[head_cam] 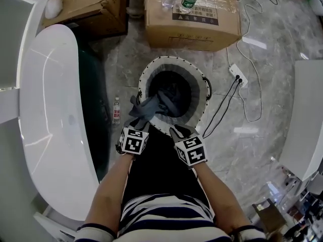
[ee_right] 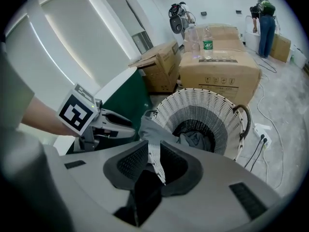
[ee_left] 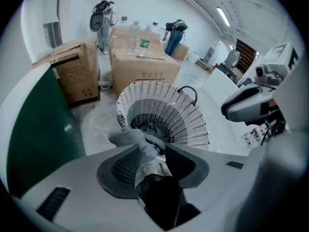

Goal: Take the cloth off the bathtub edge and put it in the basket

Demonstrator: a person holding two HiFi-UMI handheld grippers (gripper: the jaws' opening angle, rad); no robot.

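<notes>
Your right hand-held gripper (ee_right: pixel 153 147) is clamped on a thin striped edge of the grey cloth (head_cam: pixel 146 110). Your left hand-held gripper (ee_left: pixel 152 149) stands with its jaws apart, a bunched fold lying loosely between them. The cloth hangs over the near rim of the white wicker basket (head_cam: pixel 203 79), clear of the bathtub (head_cam: pixel 50 110). In the head view your marker cubes and the cloth hide both sets of jaw tips, and the dark basket interior swallows the cloth's far end.
</notes>
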